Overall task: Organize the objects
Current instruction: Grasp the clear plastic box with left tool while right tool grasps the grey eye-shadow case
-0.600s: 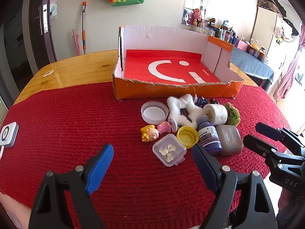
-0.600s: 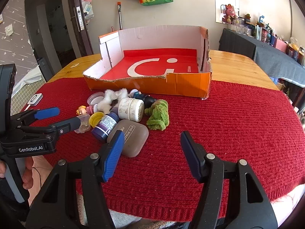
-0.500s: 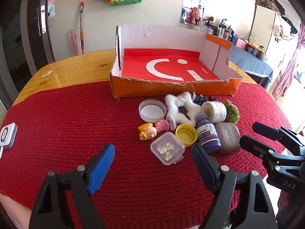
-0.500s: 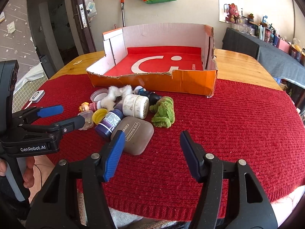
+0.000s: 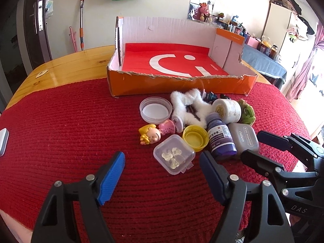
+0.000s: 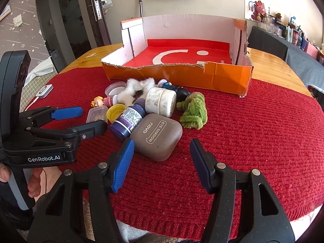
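A red knitted cloth (image 5: 60, 133) is being covered by an empty, torn orange cardboard box (image 5: 180, 84). Before it, small clutter is being crowded together: brown eyeshadow case (image 6: 157, 136), purple bottle (image 6: 128, 119), clear plastic box (image 5: 174, 157). Both the left gripper (image 5: 162, 168) and right gripper (image 6: 162, 158) are being held unclenched, empty.

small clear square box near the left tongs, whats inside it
The small clear square box, lid shut, holds a few pale translucent bits; what they are is too small to tell.
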`<state>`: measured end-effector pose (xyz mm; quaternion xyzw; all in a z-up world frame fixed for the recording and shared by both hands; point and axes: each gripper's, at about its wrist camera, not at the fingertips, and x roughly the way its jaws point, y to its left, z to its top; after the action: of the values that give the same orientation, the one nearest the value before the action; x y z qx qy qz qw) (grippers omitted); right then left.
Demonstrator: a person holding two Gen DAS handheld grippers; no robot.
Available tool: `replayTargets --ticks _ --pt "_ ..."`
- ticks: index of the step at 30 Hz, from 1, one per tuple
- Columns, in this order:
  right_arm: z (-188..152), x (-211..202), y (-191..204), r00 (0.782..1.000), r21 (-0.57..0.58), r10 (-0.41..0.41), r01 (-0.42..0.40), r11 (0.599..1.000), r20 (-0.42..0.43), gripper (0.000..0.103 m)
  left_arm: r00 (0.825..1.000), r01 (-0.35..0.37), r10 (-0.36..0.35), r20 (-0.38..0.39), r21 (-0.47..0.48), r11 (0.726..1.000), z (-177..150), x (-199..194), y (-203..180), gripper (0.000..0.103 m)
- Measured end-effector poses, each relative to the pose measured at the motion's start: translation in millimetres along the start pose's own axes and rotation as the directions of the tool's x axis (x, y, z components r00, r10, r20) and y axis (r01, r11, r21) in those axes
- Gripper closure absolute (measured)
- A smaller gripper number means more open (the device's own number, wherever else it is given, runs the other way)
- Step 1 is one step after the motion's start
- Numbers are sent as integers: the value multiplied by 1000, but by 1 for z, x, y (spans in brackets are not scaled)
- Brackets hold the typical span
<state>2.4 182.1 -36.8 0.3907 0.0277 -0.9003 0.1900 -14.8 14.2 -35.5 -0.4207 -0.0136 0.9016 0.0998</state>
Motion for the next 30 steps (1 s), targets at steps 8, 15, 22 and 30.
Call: replayTargets --ticks 8,15,22,30 --pt "2 8 8 1000 -42 -8 7 999 -6 44 1000 1 -1 5 8 1000 2 4 0 25" --pt "7 17 9 1000 -62 -20 20 998 -8 43 1000 -5 5 13 12 1000 3 6 -1 27" --pt "8 18 7 1000 -56 -6 6 998 -6 44 999 20 -20 27 18 1000 3 4 -3 53" --pt "7 13 2 1000 -29 -6 6 1000 1 44 998 48 -49 36 15 999 0 -1 -4 59"
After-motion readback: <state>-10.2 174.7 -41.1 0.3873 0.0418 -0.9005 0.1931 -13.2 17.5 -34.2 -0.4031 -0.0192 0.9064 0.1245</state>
